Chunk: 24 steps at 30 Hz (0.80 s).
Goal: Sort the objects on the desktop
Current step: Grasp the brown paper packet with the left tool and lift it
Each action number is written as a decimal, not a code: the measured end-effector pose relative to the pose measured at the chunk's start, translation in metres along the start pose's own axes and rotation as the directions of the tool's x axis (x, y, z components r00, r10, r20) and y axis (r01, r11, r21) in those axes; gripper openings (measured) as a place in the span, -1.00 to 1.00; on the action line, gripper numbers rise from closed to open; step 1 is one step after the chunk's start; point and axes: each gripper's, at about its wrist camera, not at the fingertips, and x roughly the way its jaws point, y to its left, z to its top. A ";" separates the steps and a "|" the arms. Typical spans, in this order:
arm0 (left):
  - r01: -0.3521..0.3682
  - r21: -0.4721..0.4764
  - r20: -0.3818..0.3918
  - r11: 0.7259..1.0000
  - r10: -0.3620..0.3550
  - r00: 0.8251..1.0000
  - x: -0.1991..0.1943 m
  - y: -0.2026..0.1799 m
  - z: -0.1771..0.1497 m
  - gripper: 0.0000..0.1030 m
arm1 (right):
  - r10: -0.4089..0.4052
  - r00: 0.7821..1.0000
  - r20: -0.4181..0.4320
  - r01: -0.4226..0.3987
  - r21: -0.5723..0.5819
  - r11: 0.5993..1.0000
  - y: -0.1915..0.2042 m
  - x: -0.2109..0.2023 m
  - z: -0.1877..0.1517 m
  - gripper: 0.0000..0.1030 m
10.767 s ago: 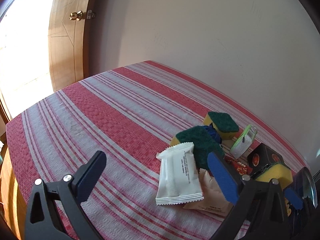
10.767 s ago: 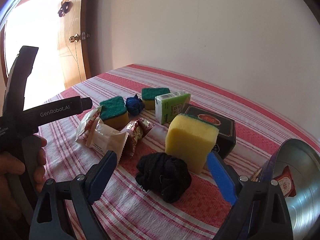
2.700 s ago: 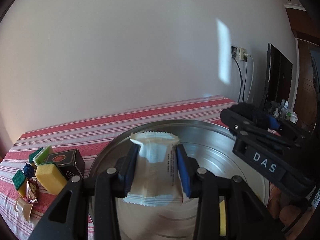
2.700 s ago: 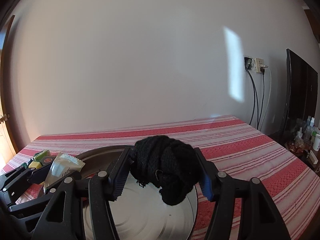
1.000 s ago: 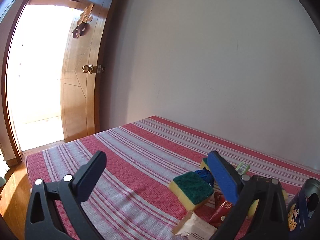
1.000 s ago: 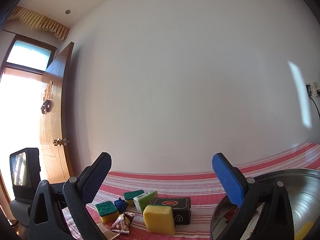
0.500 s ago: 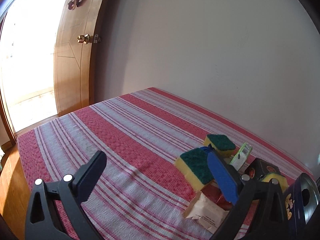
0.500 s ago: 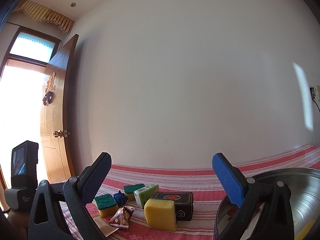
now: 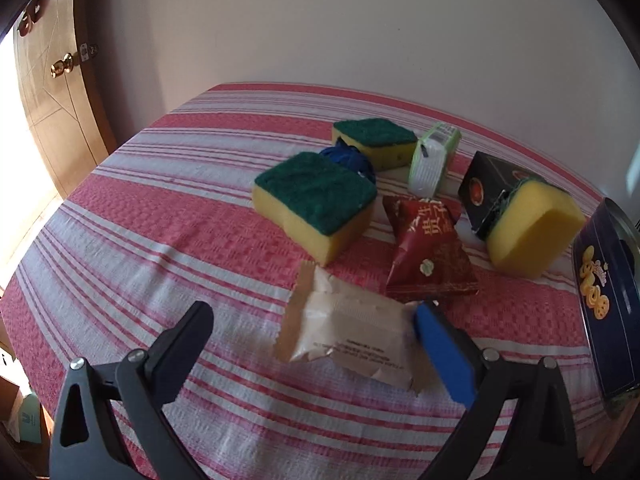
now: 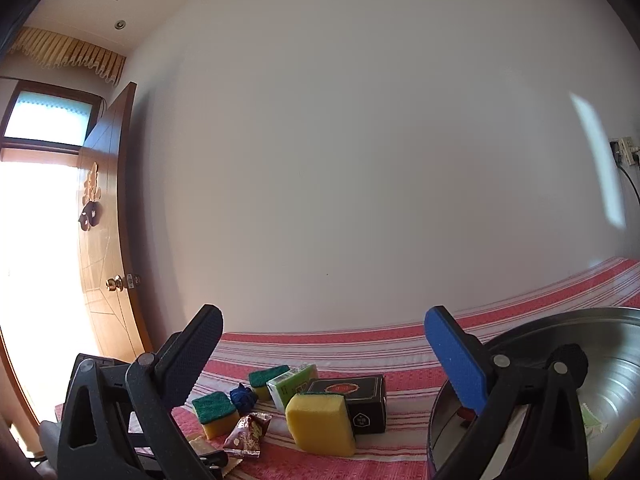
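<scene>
- Left gripper (image 9: 312,340): jaws spread wide, nothing held; poised low over a beige snack packet (image 9: 348,338), its blue pad just beside the packet's right end.
- Right gripper (image 10: 320,356): jaws wide apart, empty, held up and level, facing the wall.
- Round metal tin (image 10: 600,364): stood at the right end of the table; a dark bundle and a few small packets showed inside, so judged partly filled.
- Left on the cloth, unsorted: two green-topped sponges (image 9: 316,204) (image 9: 376,142), a third sponge lying on its side (image 9: 532,228), a blue bundle (image 9: 352,160) between the first two, a red snack packet (image 9: 430,252), a green-and-white carton (image 9: 432,156), a black box (image 9: 488,184), plus the beige packet.
- Progress, as judged: under way, most of the pile remaining; the beige packet looked the likely next pick.
- Surface: red-and-white striped tablecloth (image 9: 140,240), flat, woven.
- Room: plain pale wall (image 10: 360,160); wooden door (image 10: 108,280) with brass knob stood open to bright daylight; wall socket with cable at far right.
</scene>
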 end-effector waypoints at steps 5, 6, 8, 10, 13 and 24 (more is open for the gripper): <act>0.014 0.003 0.002 1.000 -0.014 1.000 0.002 -0.002 0.000 0.79 | 0.005 0.999 -0.037 -0.003 0.040 0.999 -0.006 0.004 -0.001 0.99; 0.020 0.012 0.013 1.000 -0.020 1.000 0.000 -0.003 -0.001 0.63 | 0.004 0.999 -0.038 -0.002 0.041 0.999 -0.006 0.005 -0.001 0.99; 0.039 0.055 0.033 0.998 -0.041 0.999 -0.002 -0.009 -0.004 0.36 | 0.004 0.999 -0.037 -0.002 0.038 0.999 -0.005 0.004 -0.001 0.99; 0.071 0.107 0.055 0.992 -0.077 0.996 -0.006 -0.016 -0.007 -0.15 | 0.002 0.999 -0.036 -0.001 0.033 0.999 -0.004 0.004 -0.001 0.99; 0.100 0.096 0.063 0.990 -0.106 0.992 -0.008 -0.014 -0.007 -0.23 | -0.001 0.999 -0.037 0.002 0.032 0.999 -0.004 0.004 -0.001 0.99; 0.227 -0.100 0.225 0.969 -0.200 0.954 -0.030 0.022 -0.012 -0.40 | -0.001 0.999 -0.054 0.003 0.035 0.999 -0.005 0.008 0.000 0.99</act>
